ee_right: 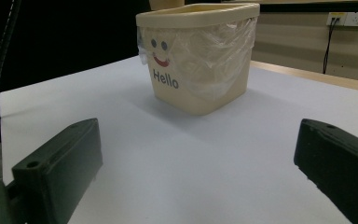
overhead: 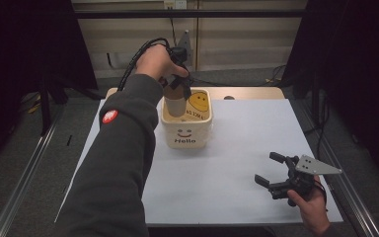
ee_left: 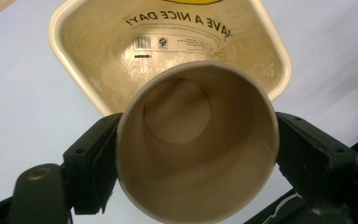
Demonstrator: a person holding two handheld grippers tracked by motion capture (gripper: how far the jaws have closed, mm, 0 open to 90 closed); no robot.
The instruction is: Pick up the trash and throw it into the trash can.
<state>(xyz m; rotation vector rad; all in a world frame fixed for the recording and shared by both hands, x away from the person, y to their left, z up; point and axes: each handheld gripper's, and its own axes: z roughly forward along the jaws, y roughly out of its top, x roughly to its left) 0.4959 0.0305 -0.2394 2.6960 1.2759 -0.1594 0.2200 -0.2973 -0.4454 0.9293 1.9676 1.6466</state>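
Left claw [ee_left: 196, 154] grips paper cup [ee_left: 193, 144], cup base hidden inside bin [overhead: 186, 129]; right claw [overhead: 271, 174] wide.

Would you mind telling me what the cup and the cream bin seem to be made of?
Cup: probably paper, matte tan, with a side seam inside and a thin rim.
Bin: likely moulded plastic, smooth cream with printed face; the crinkled clear liner looks like thin plastic film.
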